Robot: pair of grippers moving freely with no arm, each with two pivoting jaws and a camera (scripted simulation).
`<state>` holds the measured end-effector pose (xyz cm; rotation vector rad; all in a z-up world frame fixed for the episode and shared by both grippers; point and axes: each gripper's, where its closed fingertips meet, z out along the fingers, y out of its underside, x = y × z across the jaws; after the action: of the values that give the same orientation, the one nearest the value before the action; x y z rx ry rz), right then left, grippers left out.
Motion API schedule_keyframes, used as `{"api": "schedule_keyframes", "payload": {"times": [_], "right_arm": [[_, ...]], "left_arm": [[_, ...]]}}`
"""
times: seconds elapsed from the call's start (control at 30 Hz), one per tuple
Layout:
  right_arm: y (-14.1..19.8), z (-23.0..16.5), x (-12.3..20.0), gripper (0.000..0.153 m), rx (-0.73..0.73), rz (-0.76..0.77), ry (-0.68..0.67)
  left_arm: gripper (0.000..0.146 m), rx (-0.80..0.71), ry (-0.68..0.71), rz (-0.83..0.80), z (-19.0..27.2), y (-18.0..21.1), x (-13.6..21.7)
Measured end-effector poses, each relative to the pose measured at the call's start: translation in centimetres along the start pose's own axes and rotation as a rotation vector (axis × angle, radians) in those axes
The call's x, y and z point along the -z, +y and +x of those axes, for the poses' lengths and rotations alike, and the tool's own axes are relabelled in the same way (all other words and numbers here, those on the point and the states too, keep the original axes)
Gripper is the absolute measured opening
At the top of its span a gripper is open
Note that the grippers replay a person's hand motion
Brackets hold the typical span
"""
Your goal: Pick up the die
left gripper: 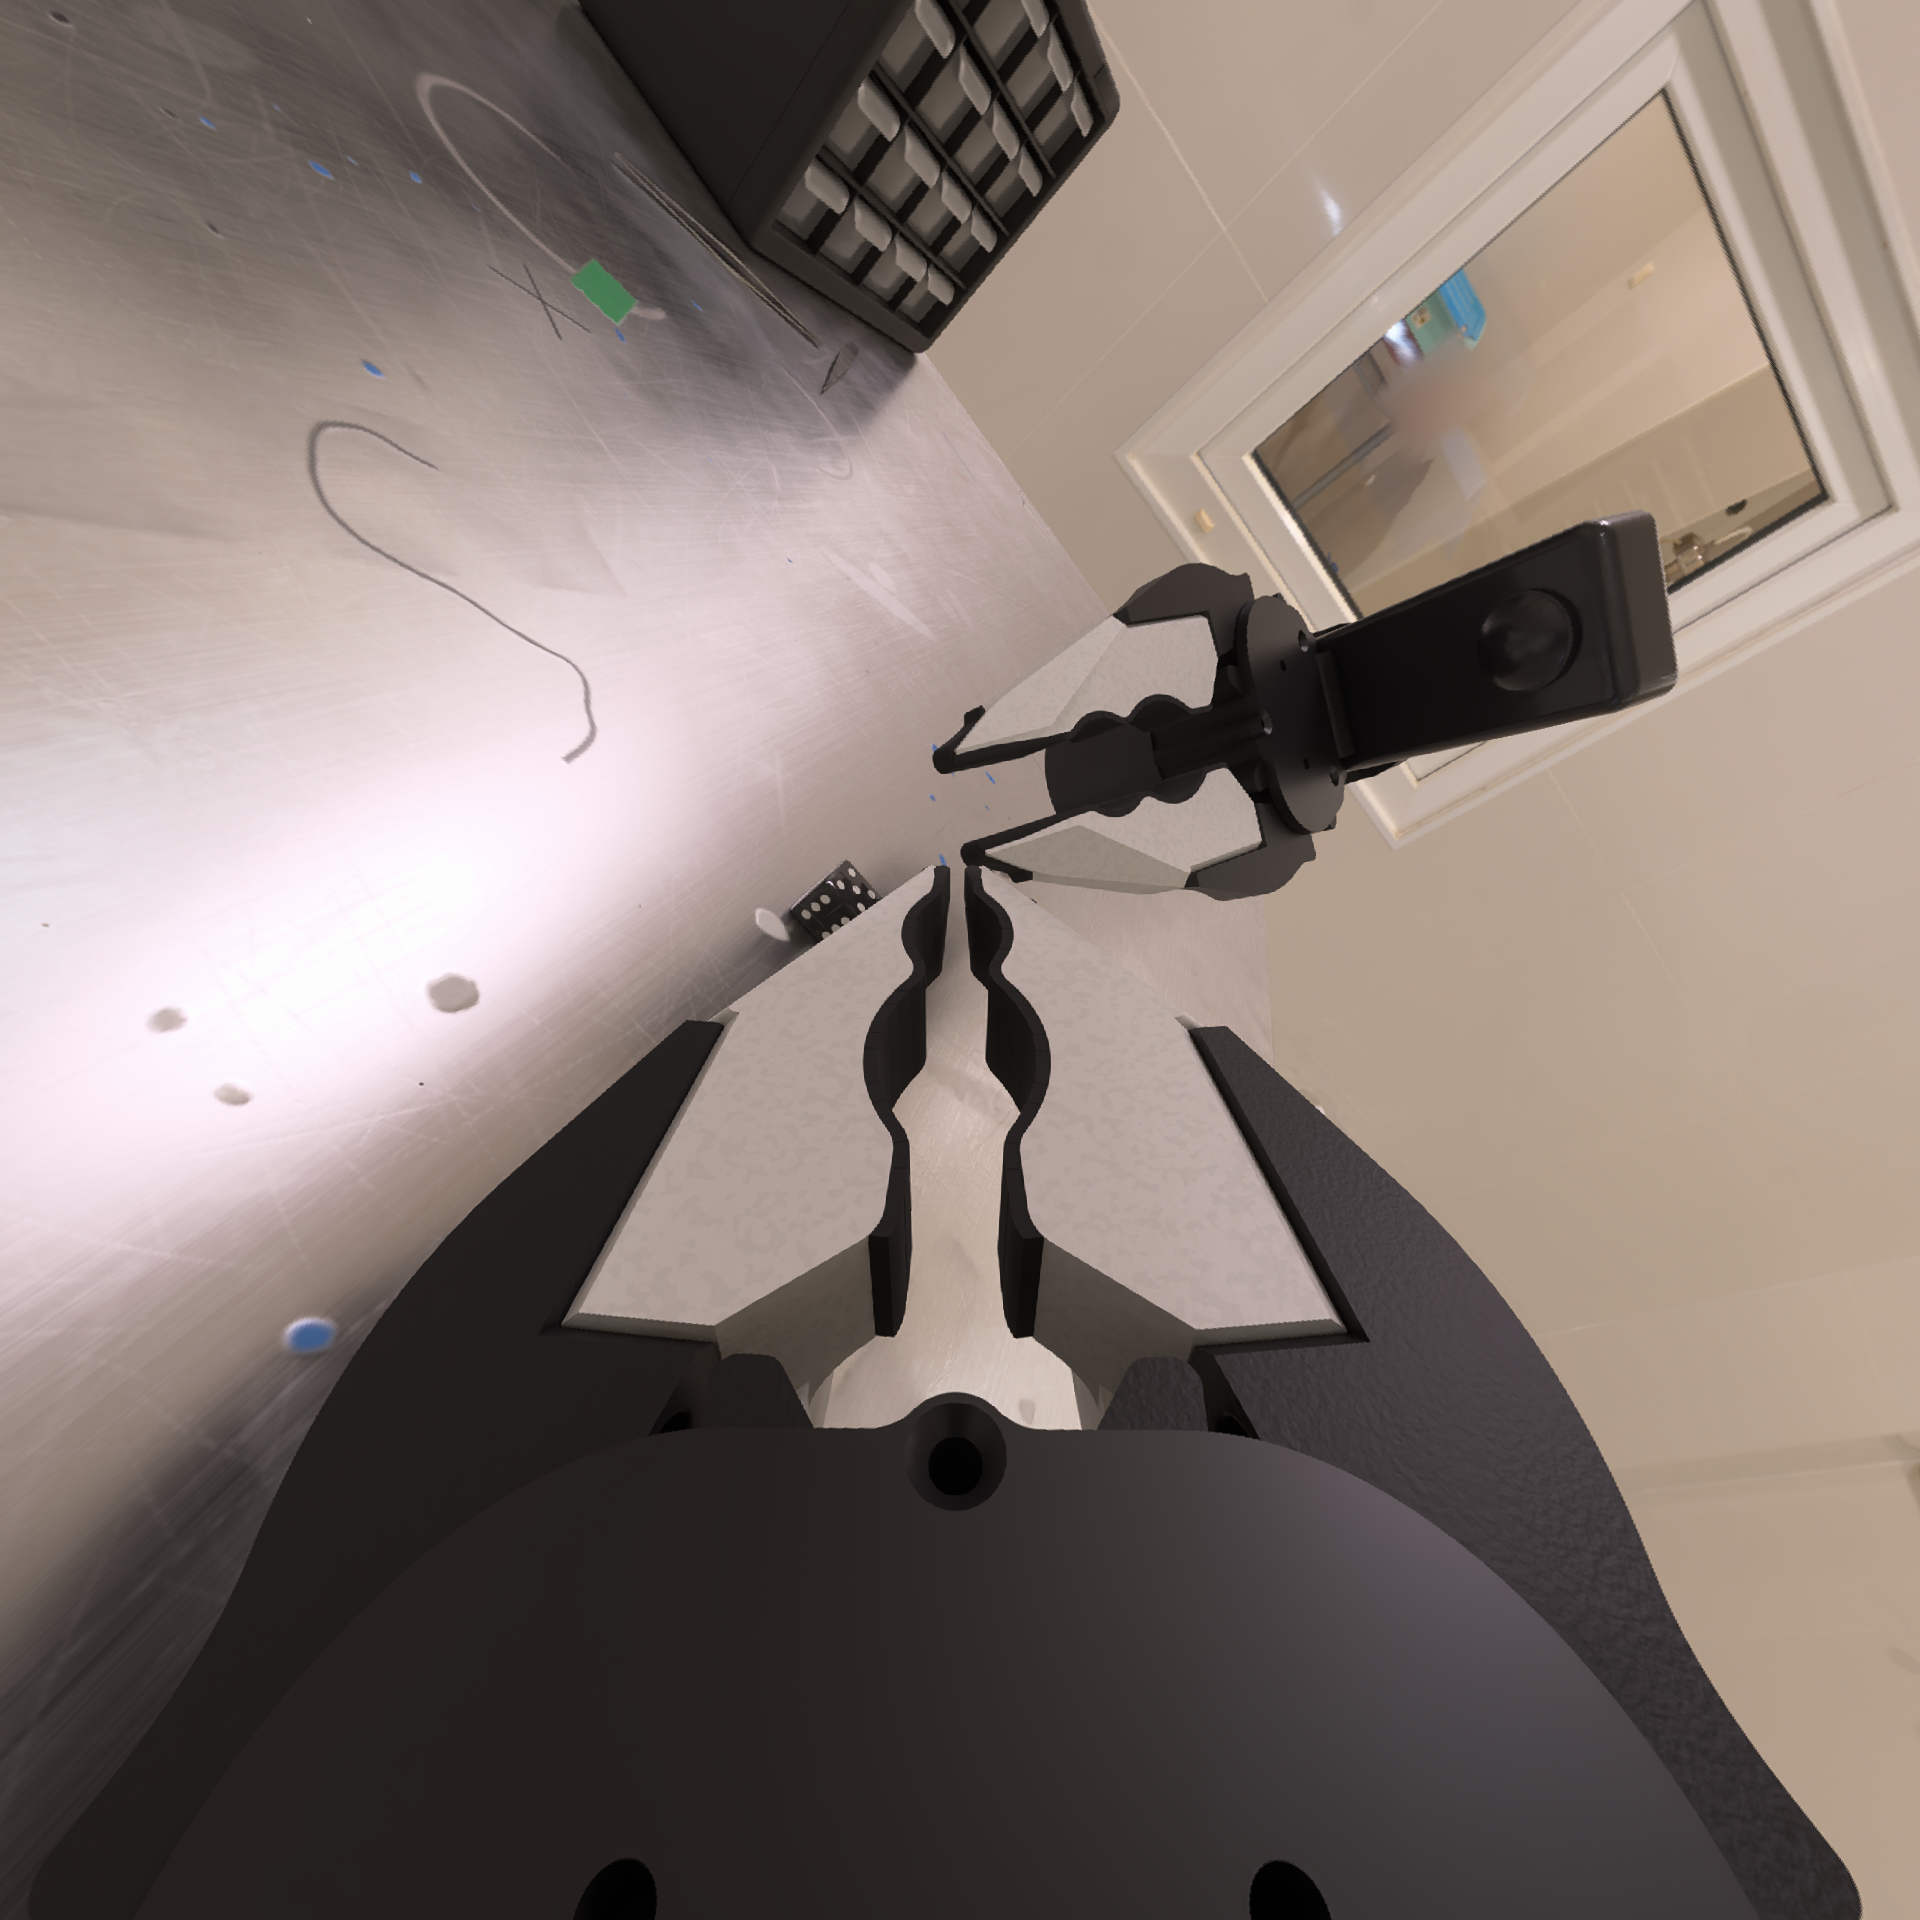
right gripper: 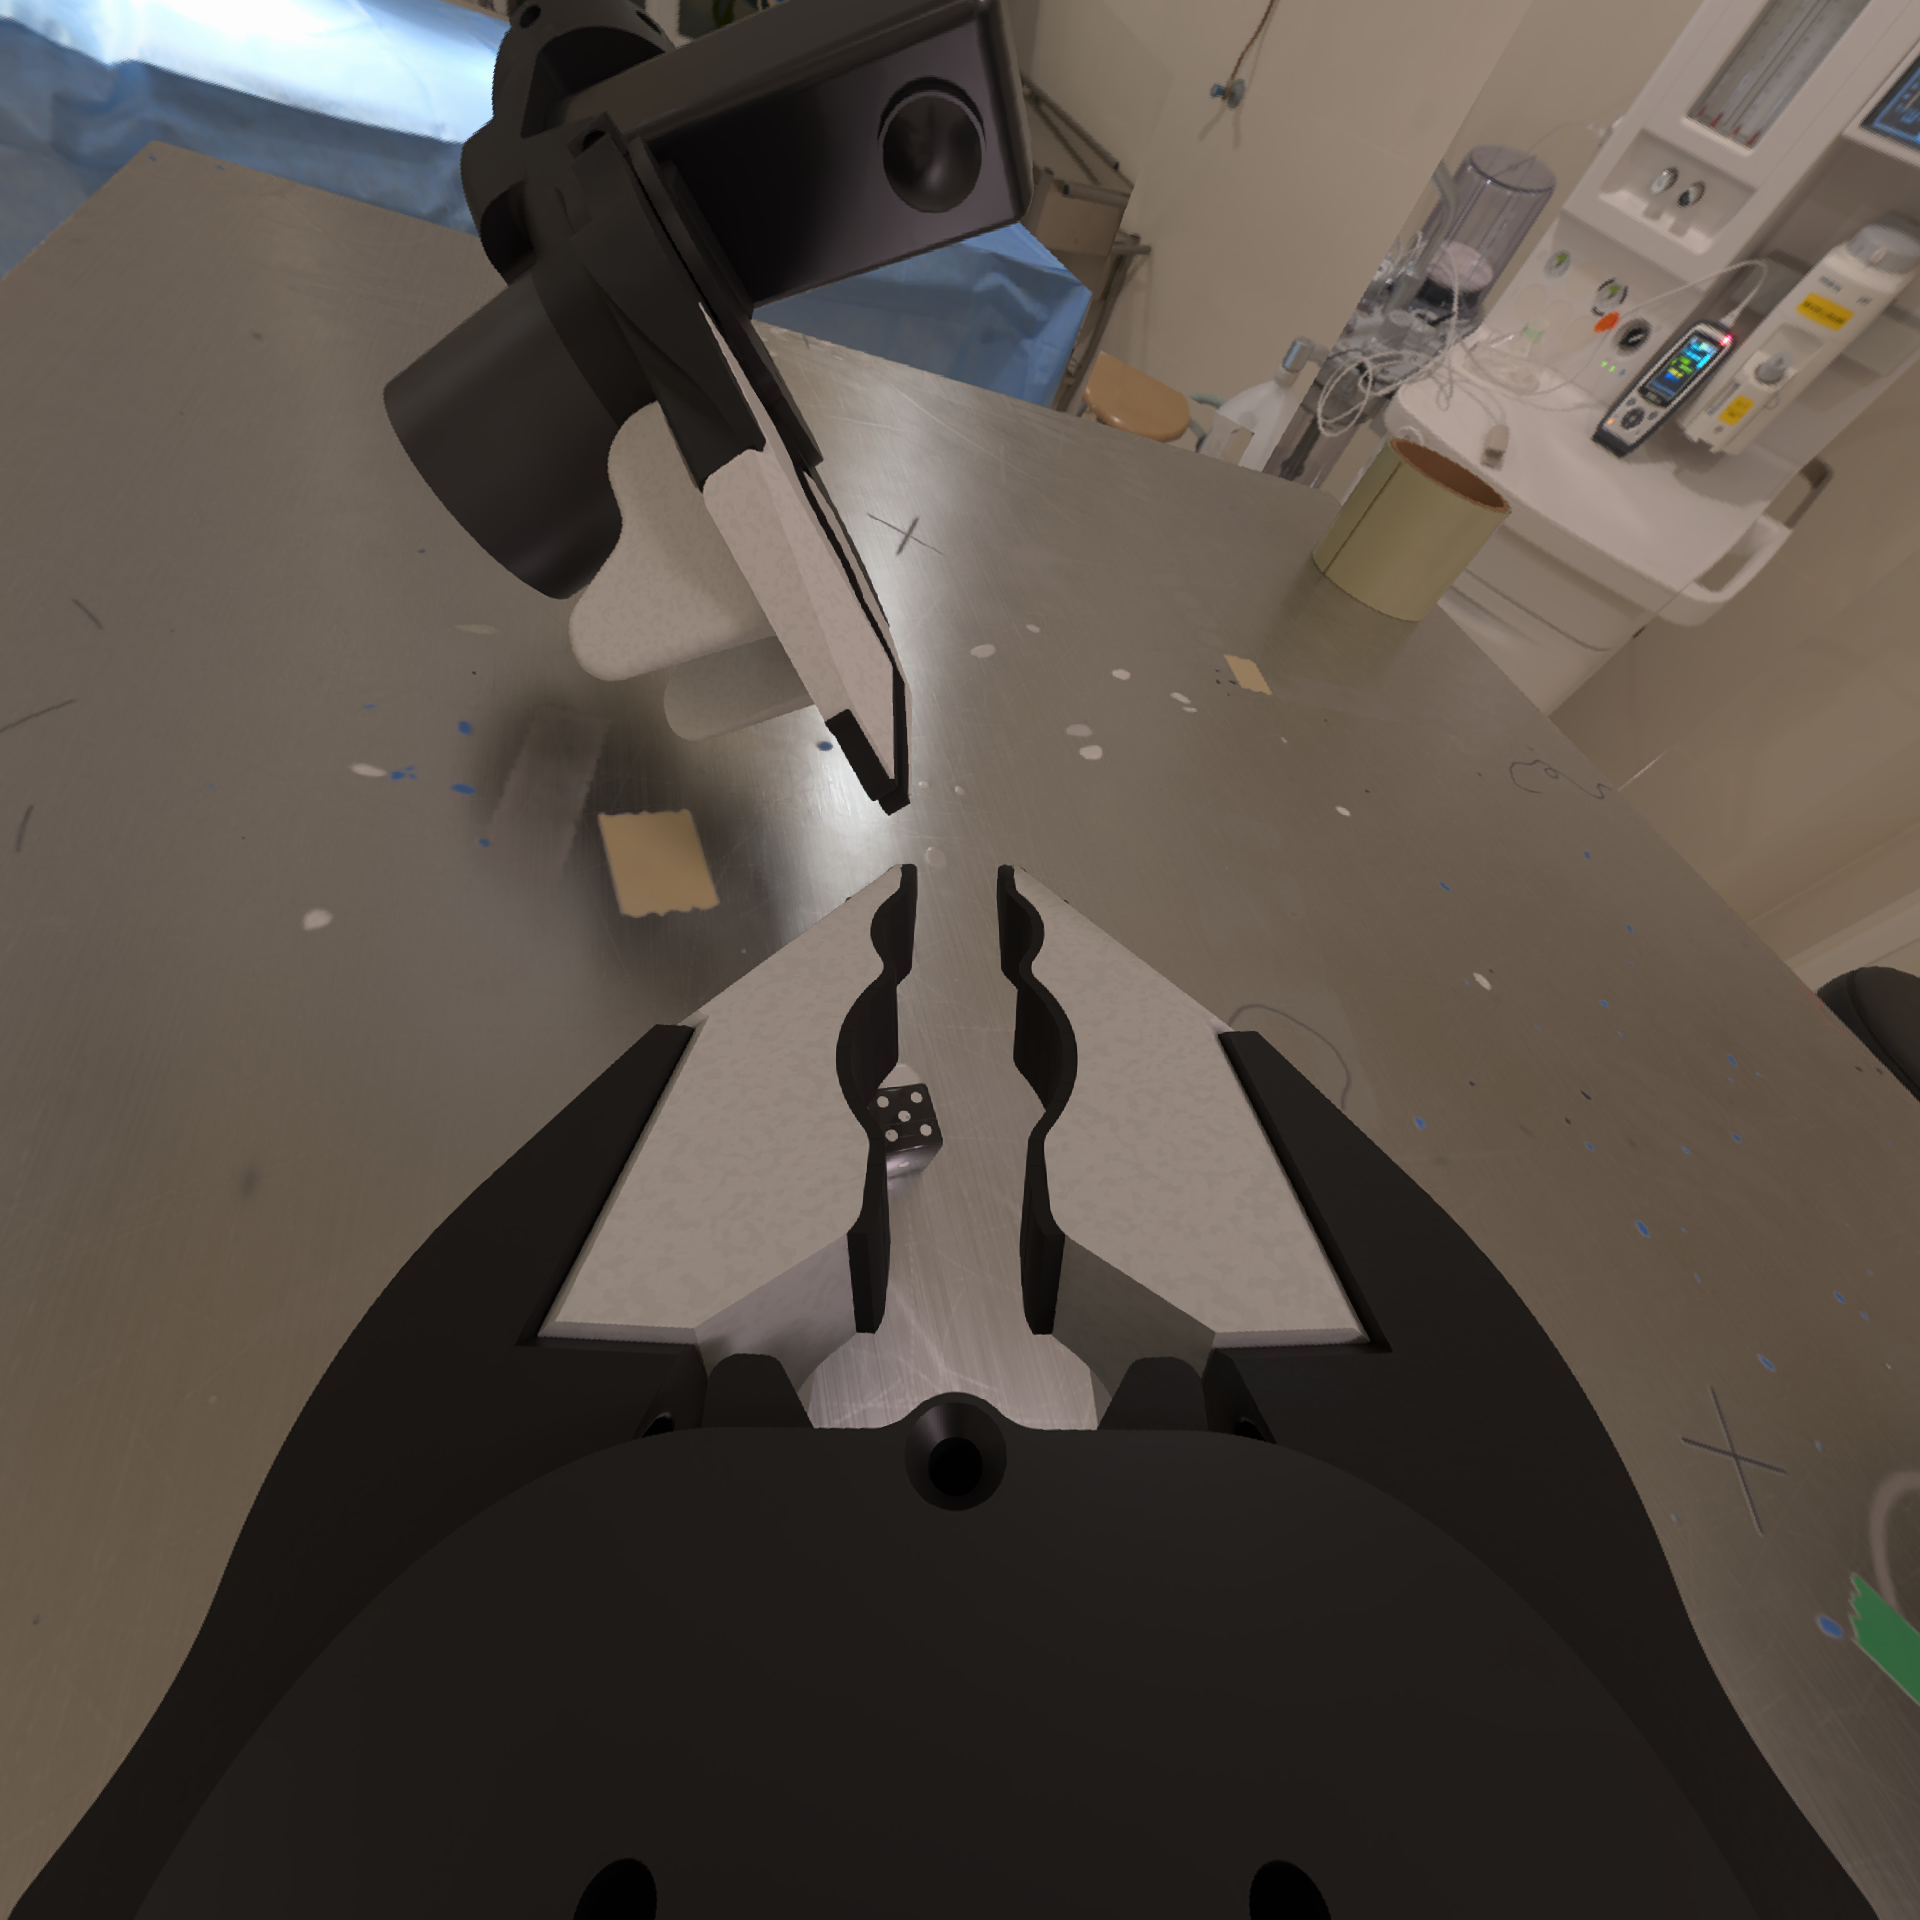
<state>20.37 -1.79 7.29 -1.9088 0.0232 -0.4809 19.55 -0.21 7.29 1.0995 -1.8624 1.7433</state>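
Note:
The die (left gripper: 831,902) is black with white pips and lies on the scratched metal table (left gripper: 312,727). My left gripper (left gripper: 957,883) is shut and empty, its tips just right of the die. My right gripper (left gripper: 956,805) shows beyond it, open, its tips above and right of the die. In the right wrist view my right gripper (right gripper: 956,881) is open. The die (right gripper: 904,1117) shows in the gap between its fingers, close to the left finger, on the table below and not gripped. The left gripper (right gripper: 883,774) hangs edge-on just ahead.
A black drawer cabinet (left gripper: 914,156) stands at the table's far end, with a green tape patch (left gripper: 603,289) near it. A cardboard roll (right gripper: 1403,540) stands near the far right edge, with beige tape patches (right gripper: 657,862) on the table. Medical equipment (right gripper: 1662,364) stands beyond the table.

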Motion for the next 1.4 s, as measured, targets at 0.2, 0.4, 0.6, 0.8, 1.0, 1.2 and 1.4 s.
{"api": "schedule_keyframes", "payload": {"times": [0.2, 0.4, 0.6, 0.8, 1.0, 1.2, 1.4], "right_arm": [[0.2, -0.1, -0.1, 0.015, -0.01, -0.011, -0.011], [1.1, -0.4, -0.3, 0.015, -0.018, -0.074, -0.037], [5.5, -0.6, -0.2, 0.022, -0.264, -0.446, -0.062], [6.2, -1.8, 0.1, 0.031, -0.362, -0.493, -0.077], [4.9, -0.8, 1.2, 0.041, -0.266, -0.347, -0.184], [5.2, -0.7, 1.2, 0.04, -0.111, -0.29, -0.481], [6.3, -1.4, 0.3, 0.036, -0.166, -0.36, -0.549]], "left_arm": [[0.003, 0.009, 0.01, -0.014, 0.1, 0.2, -0.1], [0.003, 0.015, 0.001, -0.016, -0.2, 0.3, -0.1], [0.002, 0.047, -0.005, 0.043, -0.8, -0.6, 0.6], [0.002, 0.051, -0.006, 0.054, -1.0, -0.8, 0.9], [0.002, 0.051, 0.004, 0.049, -1.0, -0.6, 0.8], [0.003, 0.058, 0.012, 0.064, -1.1, -0.8, 1.1], [0.002, 0.058, 0.002, 0.072, -1.4, -0.9, 1.4]]}}
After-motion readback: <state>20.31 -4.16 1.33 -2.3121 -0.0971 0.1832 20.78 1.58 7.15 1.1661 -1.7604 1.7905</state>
